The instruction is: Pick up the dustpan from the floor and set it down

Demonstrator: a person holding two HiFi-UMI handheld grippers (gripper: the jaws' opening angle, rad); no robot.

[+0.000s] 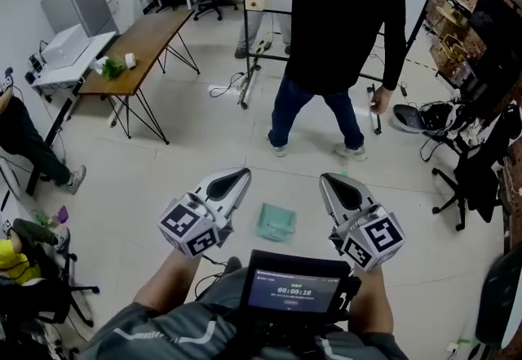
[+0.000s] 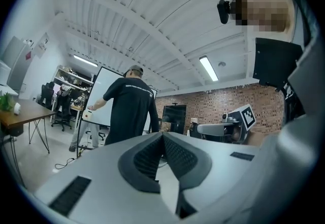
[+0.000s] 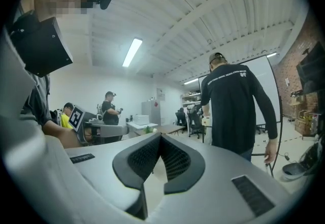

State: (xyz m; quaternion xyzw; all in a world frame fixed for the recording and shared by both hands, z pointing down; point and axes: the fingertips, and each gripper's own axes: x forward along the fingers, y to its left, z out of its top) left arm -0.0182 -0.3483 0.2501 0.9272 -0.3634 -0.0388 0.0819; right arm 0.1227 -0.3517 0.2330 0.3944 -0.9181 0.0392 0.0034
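Observation:
A pale green dustpan (image 1: pixel 276 222) lies flat on the light floor in the head view, below and between my two grippers. My left gripper (image 1: pixel 238 177) is held level to the dustpan's left and well above the floor. Its dark pads meet at the tip with nothing between them (image 2: pixel 163 134). My right gripper (image 1: pixel 329 180) is held the same way to the dustpan's right, its jaws shut and empty (image 3: pixel 161 135). Neither gripper touches the dustpan. The dustpan does not show in either gripper view.
A person in a black shirt (image 1: pixel 338 32) stands ahead at a whiteboard frame (image 1: pixel 249 40). A wooden table (image 1: pixel 147 40) is at the back left and a seated person (image 1: pixel 24 146) at the far left. Office chairs (image 1: pixel 473 179) and cables crowd the right side.

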